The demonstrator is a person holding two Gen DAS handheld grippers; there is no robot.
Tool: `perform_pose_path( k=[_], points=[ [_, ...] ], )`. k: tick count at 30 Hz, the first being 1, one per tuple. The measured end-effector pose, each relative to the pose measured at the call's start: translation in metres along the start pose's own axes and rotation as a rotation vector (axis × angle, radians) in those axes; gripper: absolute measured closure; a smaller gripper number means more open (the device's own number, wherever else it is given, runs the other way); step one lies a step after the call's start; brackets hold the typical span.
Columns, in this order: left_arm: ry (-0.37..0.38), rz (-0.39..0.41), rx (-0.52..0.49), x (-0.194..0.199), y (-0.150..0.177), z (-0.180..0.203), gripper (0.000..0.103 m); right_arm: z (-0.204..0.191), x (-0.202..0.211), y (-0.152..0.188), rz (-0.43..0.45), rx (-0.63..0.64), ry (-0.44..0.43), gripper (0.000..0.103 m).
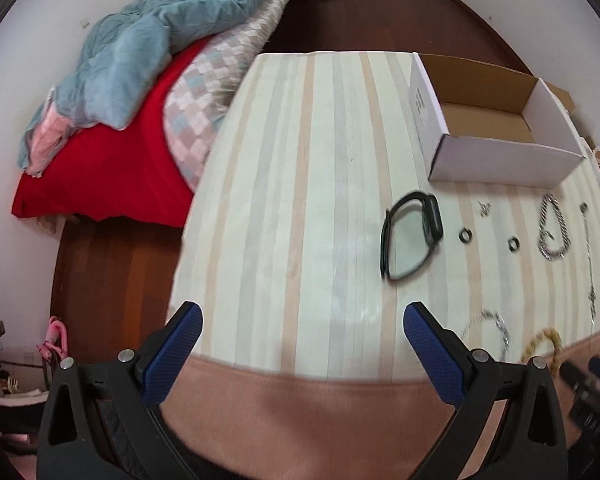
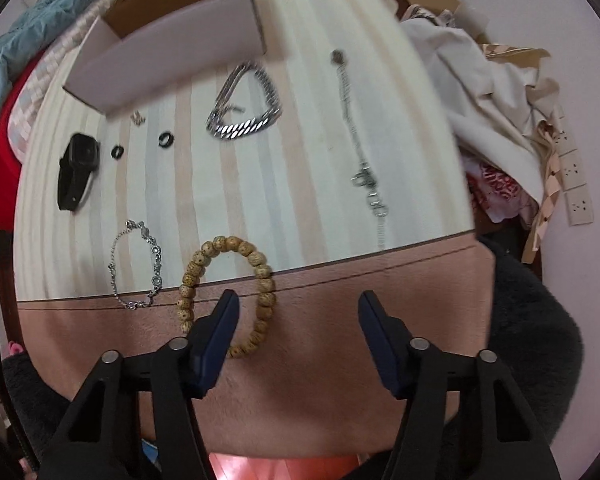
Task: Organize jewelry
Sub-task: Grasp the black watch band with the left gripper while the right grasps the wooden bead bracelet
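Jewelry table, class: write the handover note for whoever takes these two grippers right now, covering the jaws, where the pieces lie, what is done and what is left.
Left gripper: jaws wide open, empty, above the near edge of the table.
Right gripper: jaws open, nothing between them, just over the wooden bead bracelet; one finger overlaps its loop.
On the table: black watch, two dark rings, thick silver chain, long thin chain, fine silver bracelet, small silver piece.
Done: nothing. The cardboard box looks empty.
Left: every piece.
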State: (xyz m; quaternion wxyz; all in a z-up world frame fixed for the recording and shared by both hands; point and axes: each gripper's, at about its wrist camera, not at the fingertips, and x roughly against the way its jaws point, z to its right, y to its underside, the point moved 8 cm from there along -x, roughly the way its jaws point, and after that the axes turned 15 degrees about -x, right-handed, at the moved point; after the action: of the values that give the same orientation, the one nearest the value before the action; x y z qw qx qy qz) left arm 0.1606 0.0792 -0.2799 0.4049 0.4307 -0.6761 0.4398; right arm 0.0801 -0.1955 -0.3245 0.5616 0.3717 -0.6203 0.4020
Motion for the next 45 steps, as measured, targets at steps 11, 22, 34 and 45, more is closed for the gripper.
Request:
perform_pose_path(
  k=[11,22,34,45],
  points=[
    [0.107,-0.032,-0.076,-0.047,-0.037,0.026,0.011,-0.008,-0.015,-0.007,0.076,0.073,0.072,0.093],
    [0.187,-0.06,-0.119,-0.072,-0.05,0.047,0.079,-0.001,-0.015,-0.003,-0.02,0.007,0.058,0.041],
    [0.264,-0.044,-0.063,-0.056,-0.007,0.043,0.099,-0.001,-0.012,-0.009,0.102,-0.017,0.03,0.093],
    [0.296,0.058,-0.017,0.004,0.002,0.029,0.099,-0.012,0.021,-0.034,0.134,-0.032,-0.116,0.094]
  ],
)
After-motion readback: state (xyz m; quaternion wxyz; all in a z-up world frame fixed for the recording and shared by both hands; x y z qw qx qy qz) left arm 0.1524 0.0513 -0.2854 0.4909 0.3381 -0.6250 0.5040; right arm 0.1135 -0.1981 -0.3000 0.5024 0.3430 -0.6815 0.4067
